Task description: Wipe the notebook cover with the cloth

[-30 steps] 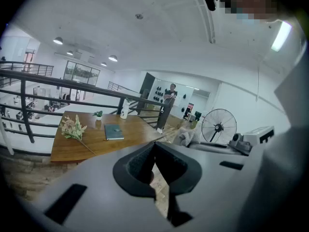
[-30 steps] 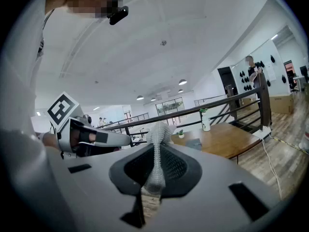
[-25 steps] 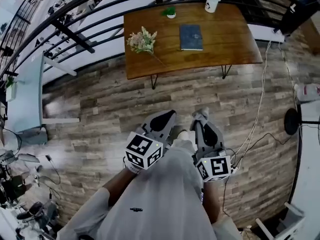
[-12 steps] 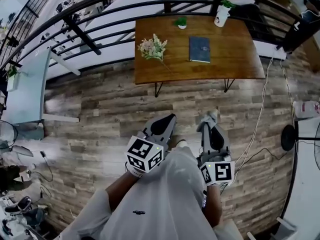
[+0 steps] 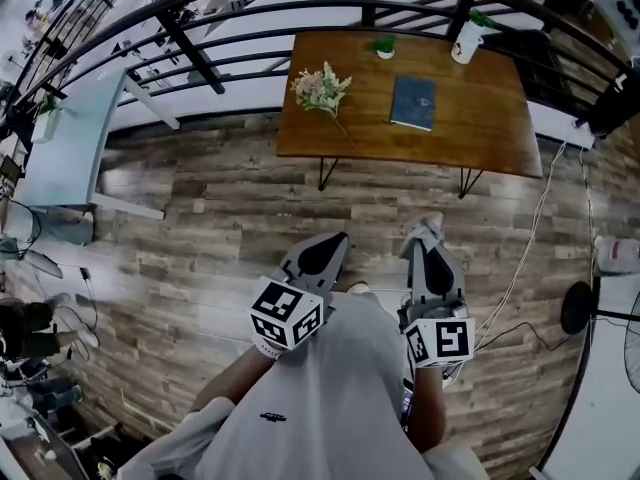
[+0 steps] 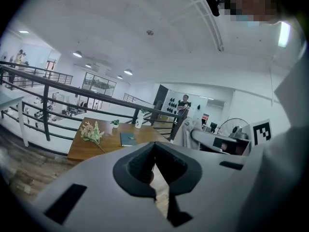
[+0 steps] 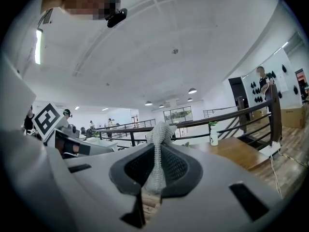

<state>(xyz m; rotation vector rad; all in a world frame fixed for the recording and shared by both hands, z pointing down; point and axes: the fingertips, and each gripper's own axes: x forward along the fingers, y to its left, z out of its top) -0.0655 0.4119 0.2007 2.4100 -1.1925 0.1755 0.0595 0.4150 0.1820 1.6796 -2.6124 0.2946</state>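
— Where do my grippers stand?

— You hold both low in front of your chest, over the plank floor (image 5: 200,218). On your left gripper (image 5: 340,238) the jaws are pressed together with nothing between them. On your right gripper (image 5: 426,238) the jaws are clamped on the grey cloth (image 7: 156,153), and a tuft of it sticks out past their tips.

— And the notebook?

— It is well apart from you, lying flat and closed on the wooden tabletop (image 5: 490,128) by the railing. From left to right you see there the dried flowers (image 5: 322,87), a small potted plant (image 5: 384,46), the dark notebook (image 5: 413,102) and a white vase (image 5: 464,41) at the far edge.
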